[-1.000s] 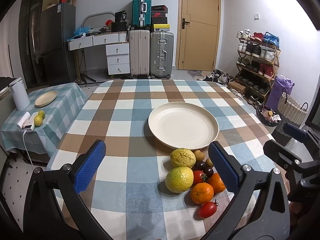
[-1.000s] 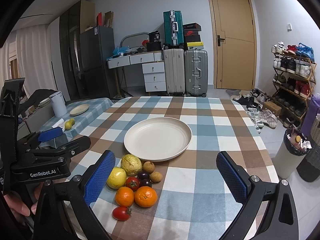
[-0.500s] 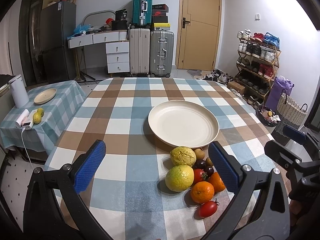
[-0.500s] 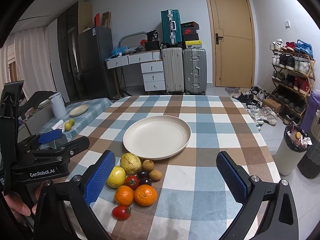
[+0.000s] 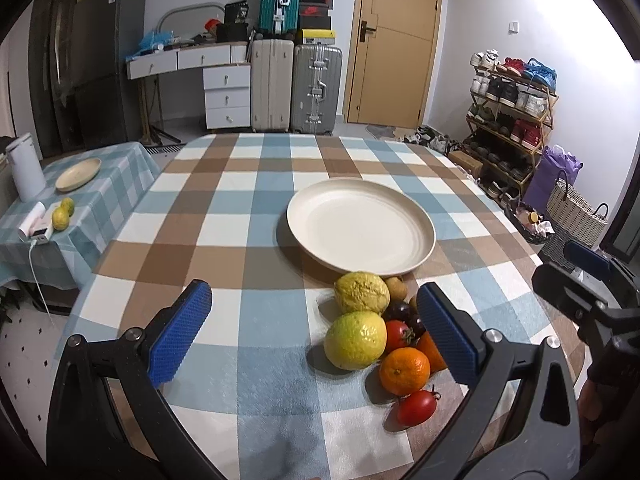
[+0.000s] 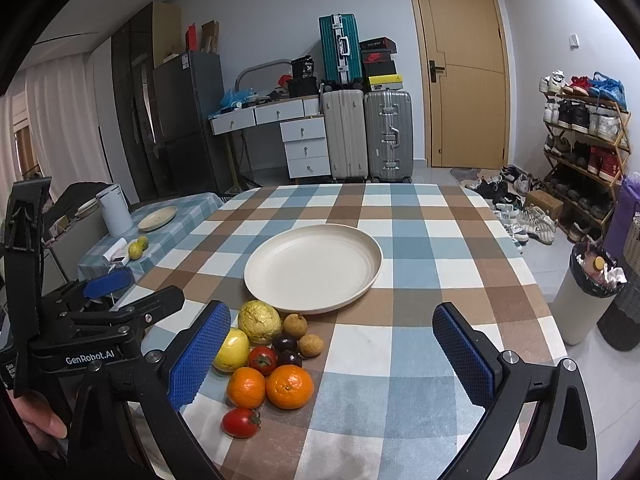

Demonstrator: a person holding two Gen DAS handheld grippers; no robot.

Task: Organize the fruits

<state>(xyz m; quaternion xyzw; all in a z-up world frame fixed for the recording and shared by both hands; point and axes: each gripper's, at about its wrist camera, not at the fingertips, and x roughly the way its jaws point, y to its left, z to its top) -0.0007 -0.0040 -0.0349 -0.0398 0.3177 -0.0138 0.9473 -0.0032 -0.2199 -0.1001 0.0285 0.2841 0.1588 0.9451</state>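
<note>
A cream plate (image 5: 360,228) (image 6: 314,268) lies empty on the checked tablecloth. In front of it sits a pile of fruit: a wrinkled yellow fruit (image 5: 361,292) (image 6: 259,321), a smooth yellow-green fruit (image 5: 355,340) (image 6: 232,350), two oranges (image 5: 404,371) (image 6: 289,386), tomatoes (image 5: 416,407) (image 6: 240,423), dark plums (image 6: 285,344) and small brown fruits (image 6: 295,325). My left gripper (image 5: 314,328) is open and empty, hovering left of the pile. My right gripper (image 6: 331,352) is open and empty, above the table right of the pile.
A side table (image 5: 100,200) at the left holds a small plate (image 5: 78,169), a white kettle (image 5: 25,172) and two lemons (image 5: 62,216). Suitcases (image 5: 296,88) and a shoe rack (image 5: 512,112) stand beyond the table. A bin (image 6: 588,292) stands right.
Both grippers have drifted slightly; the view of the plate and fruit has shifted a little. Nothing was grasped or moved.
</note>
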